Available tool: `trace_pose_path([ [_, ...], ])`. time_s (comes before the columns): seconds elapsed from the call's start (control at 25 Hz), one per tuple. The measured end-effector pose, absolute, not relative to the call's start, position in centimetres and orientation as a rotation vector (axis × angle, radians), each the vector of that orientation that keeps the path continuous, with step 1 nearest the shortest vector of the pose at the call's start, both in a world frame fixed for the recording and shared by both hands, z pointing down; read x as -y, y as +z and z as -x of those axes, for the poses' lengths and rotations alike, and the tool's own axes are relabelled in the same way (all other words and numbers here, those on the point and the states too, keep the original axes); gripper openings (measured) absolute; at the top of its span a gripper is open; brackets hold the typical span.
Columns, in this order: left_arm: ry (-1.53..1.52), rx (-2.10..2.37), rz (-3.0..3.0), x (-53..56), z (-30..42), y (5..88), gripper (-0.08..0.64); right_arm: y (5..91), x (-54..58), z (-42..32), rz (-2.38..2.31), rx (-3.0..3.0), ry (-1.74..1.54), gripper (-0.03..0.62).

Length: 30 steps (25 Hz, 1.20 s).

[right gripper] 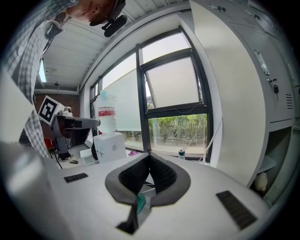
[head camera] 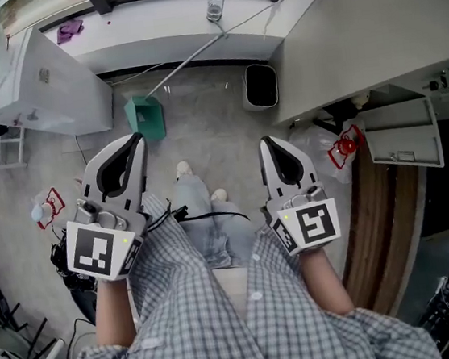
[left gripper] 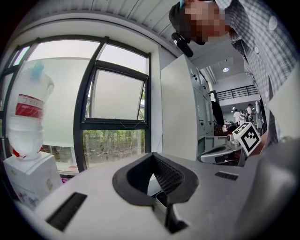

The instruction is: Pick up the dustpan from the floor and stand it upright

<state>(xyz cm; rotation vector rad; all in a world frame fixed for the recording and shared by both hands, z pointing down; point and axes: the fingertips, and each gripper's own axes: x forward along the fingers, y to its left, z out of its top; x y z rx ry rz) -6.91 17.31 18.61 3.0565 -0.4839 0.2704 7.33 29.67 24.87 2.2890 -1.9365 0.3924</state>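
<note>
A teal-green dustpan (head camera: pixel 145 115) lies on the grey floor ahead of my feet, and its long pale handle (head camera: pixel 190 61) slants up and right toward the window sill. My left gripper (head camera: pixel 137 138) is held in the air just short of the pan, shut and empty; its tips meet in the left gripper view (left gripper: pixel 152 154). My right gripper (head camera: pixel 267 141) hovers to the right, also shut with nothing in it (right gripper: pixel 150 154). A sliver of the green dustpan (right gripper: pixel 139 202) shows below its jaws in the right gripper view.
A black bin with a pale rim (head camera: pixel 260 86) stands right of the dustpan against a white cabinet (head camera: pixel 352 29). A white water dispenser (head camera: pixel 42 83) sits at the left. A bottle (head camera: pixel 215 1) stands on the sill. A red-and-white bag (head camera: pixel 342 148) lies at the right.
</note>
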Motion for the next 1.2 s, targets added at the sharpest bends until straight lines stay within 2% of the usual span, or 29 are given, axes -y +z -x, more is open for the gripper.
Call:
trace_pose_path([
  [0.68, 0.181, 0.413, -3.092, -5.3, 5.3, 17.1, 0.007, 23.3, -17.9, -7.6, -2.261, 1.881, 0.268, 0.008],
  [1.2, 0.132, 0.462, -3.066, 0.2, 7.6, 17.5, 0.006, 23.4, -12.5, -5.0, -2.182, 1.871, 0.229, 0.006],
])
